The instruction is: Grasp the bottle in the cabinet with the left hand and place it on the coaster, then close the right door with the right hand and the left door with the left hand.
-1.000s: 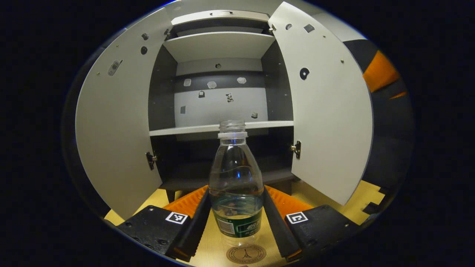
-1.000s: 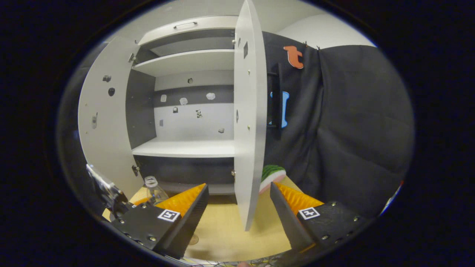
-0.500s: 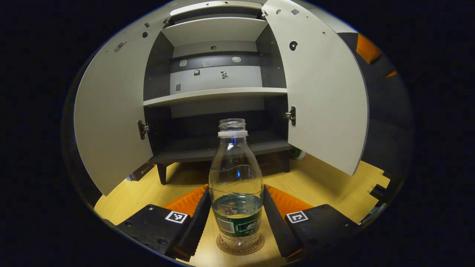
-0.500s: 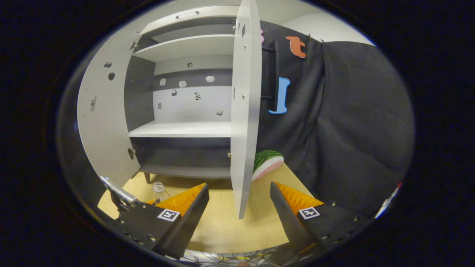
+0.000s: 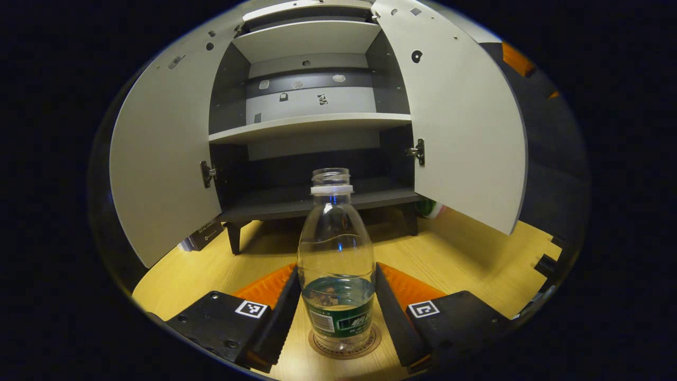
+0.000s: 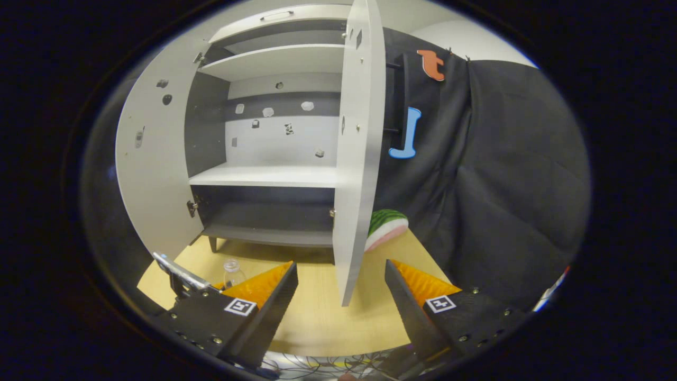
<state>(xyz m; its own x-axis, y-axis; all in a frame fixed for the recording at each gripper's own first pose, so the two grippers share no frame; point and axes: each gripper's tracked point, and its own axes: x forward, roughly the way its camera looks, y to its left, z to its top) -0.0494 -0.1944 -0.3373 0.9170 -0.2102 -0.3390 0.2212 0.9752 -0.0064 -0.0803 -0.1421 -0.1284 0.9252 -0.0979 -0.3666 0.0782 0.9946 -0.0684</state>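
Observation:
A clear uncapped bottle (image 5: 336,254) with a green label and a little water stands upright on the round brown coaster (image 5: 372,340). My left gripper (image 5: 337,296) is shut on the bottle's lower body, one finger pressing each side. Behind it the cabinet (image 5: 312,121) stands with its left door (image 5: 158,159) and right door (image 5: 465,132) both swung open. In the right gripper view my right gripper (image 6: 341,296) is open and holds nothing, facing the right door's front edge (image 6: 354,159) a short way off. The bottle (image 6: 232,272) and the left gripper (image 6: 180,272) show at the lower left there.
The wooden table (image 5: 211,270) spreads in front of the cabinet. A watermelon-slice toy (image 6: 385,228) lies behind the right door by the black cloth wall. A small dark box (image 5: 203,238) sits under the left door. The cabinet shelves (image 5: 309,123) hold nothing.
The left gripper has lowered the bottle onto the coaster, which now rings its base. The right gripper has shifted slightly, staying open in front of the right door's edge.

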